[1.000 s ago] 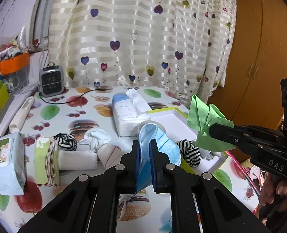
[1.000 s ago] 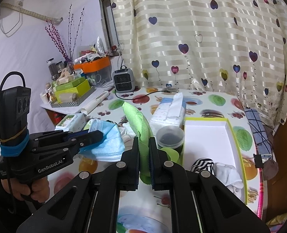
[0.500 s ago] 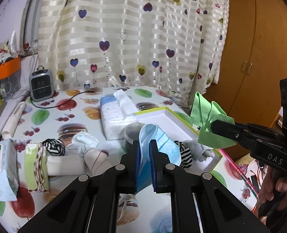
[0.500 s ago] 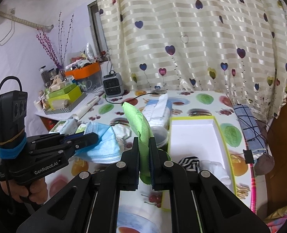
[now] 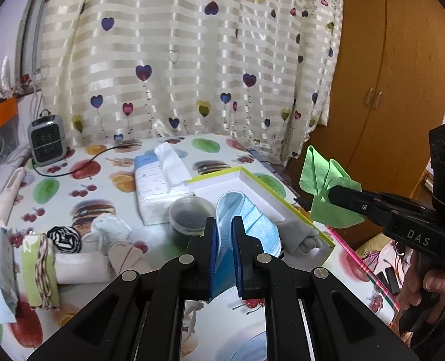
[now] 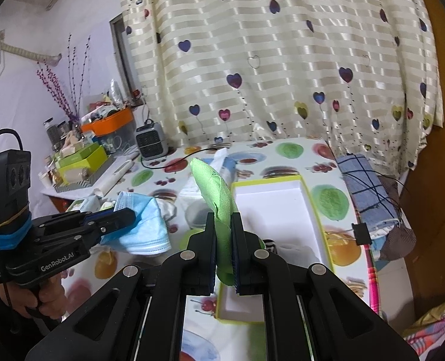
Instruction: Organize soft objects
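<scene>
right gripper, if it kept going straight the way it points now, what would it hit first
Probably the white box with the green rim: the right gripper, shut on the green cloth, points down into its open inside. Depth is hard to judge.

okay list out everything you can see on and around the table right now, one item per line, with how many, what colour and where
Pleated face mask: 1, light blue, clamped in left gripper.
Soft cloth: 1, bright green, clamped in right gripper.
Shallow cardboard box: 1, white with lime rim, right side of table.
Rolled socks: grey-white, in the box's near corner; count unclear.
Tissue pack: 1, white and blue, table centre.
Round plastic tub: 1, clear with dark contents, in front of the tissues.
Striped sock ball: 1, black and white, left of table.
Small heater: 1, grey, far left edge.
Folded checked towel: 1, blue, right table edge.
Curtain: 1, cream with hearts, behind the table.
Person's hands: 2, gripping the handles.
</scene>
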Motion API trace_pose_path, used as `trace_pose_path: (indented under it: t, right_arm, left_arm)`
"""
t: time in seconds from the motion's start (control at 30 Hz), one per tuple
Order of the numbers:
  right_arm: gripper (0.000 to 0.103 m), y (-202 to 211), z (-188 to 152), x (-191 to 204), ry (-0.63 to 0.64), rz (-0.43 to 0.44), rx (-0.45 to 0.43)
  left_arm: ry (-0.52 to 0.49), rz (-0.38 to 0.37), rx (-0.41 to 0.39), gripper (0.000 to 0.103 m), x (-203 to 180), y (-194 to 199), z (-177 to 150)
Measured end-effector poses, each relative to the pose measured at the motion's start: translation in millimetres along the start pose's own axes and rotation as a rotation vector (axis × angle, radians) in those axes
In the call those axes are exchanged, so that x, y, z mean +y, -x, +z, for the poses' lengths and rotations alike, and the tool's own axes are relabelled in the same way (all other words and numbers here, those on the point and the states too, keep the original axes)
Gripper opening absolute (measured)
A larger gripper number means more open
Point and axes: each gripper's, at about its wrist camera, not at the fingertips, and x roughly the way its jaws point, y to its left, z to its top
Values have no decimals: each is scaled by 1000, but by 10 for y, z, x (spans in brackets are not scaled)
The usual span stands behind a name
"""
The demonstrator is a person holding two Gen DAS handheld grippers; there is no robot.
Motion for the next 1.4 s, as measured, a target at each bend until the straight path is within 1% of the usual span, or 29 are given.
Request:
trace_pose_path:
  t: [0.27,0.47,0.87,1.0,1.1,1.2,1.3,1.4]
  right_arm:
    - [9,-86,-71,-215,-39,-17,23]
    - [9,-228,-186,-364,-70,-13,64]
    - [9,-666,-543,-561,-114,27,203]
    - [9,-786,-647,-660,-125,11,239]
    - [9,-810,-669,-727,-131,-9,244]
    - [9,-832,-674,-749,-132,-11,249]
    - [13,-847,-671,-724,-112,-20,258]
    - [27,-783,-654,-683,-82,-26,236]
  left_arm:
    - [-17,-6,12,10,-77,-141,76]
    - [-39,-11,22,10,-156,-288,144]
    - [-67,-13,47,10,-303,-566,252]
    - [-69,-9,57,10,-328,-662,276]
    - [-68,-9,64,10,-345,-741,292]
    - [-67,-12,73,10,-370,-828,300]
    - [-66,-16,85,10,-394,-922,307]
    - [-65,-18,96,10,-416,-1014,316]
